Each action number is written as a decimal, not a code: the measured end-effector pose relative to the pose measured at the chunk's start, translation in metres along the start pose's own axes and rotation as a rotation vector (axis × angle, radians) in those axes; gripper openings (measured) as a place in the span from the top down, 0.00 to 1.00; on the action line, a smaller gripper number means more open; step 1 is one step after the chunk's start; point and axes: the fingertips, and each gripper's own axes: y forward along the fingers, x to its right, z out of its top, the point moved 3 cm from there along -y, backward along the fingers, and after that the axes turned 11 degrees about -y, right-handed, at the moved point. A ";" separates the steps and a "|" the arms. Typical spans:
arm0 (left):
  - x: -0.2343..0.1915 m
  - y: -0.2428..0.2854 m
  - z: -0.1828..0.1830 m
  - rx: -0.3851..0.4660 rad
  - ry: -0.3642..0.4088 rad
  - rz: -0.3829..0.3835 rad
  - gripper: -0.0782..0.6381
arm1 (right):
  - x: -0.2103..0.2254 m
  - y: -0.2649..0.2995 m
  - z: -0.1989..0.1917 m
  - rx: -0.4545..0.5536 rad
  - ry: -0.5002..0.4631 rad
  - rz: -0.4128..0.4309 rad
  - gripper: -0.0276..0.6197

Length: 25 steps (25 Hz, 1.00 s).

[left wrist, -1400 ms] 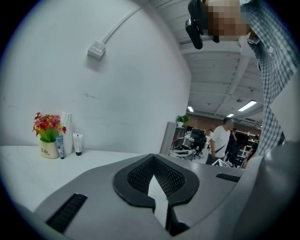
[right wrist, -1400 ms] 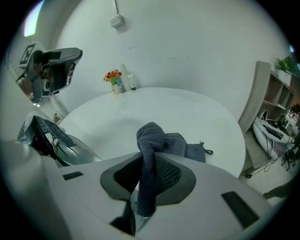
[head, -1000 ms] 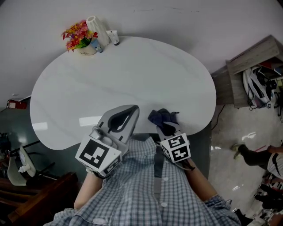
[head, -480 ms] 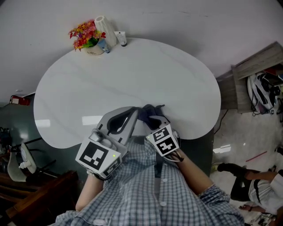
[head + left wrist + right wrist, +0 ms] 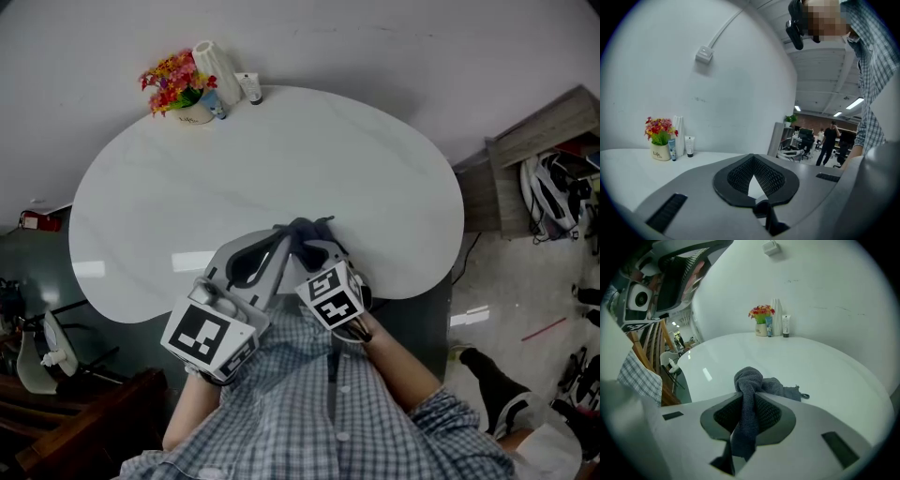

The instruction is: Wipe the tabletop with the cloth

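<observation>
My right gripper (image 5: 747, 401) pinches the cloth (image 5: 751, 379) at the tabletop's (image 5: 281, 159) near edge; the bare surface lies ahead; my left gripper (image 5: 277, 239), pressed together on nothing, hovers just beside

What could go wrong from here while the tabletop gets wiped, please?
The cloth sits bunched in the right gripper, so little of it may touch the tabletop. A long sweep could knock the flower pot and tube at the far edge. The left gripper is close and might collide.
</observation>
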 end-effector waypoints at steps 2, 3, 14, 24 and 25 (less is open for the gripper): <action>0.001 0.003 0.000 -0.003 0.004 -0.008 0.88 | 0.006 -0.002 -0.002 -0.003 -0.006 -0.030 0.86; 0.002 0.004 0.000 -0.002 0.004 -0.013 0.88 | 0.011 -0.003 -0.004 -0.004 -0.005 -0.044 0.86; 0.005 0.019 0.000 -0.019 0.000 -0.056 0.88 | 0.093 -0.037 -0.040 -0.027 0.132 -0.252 0.86; 0.007 0.030 -0.002 -0.047 -0.002 -0.090 0.88 | 0.187 -0.097 -0.105 -0.087 0.294 -0.524 0.86; 0.007 0.031 -0.002 -0.049 -0.001 -0.091 0.88 | 0.195 -0.104 -0.112 -0.094 0.311 -0.549 0.86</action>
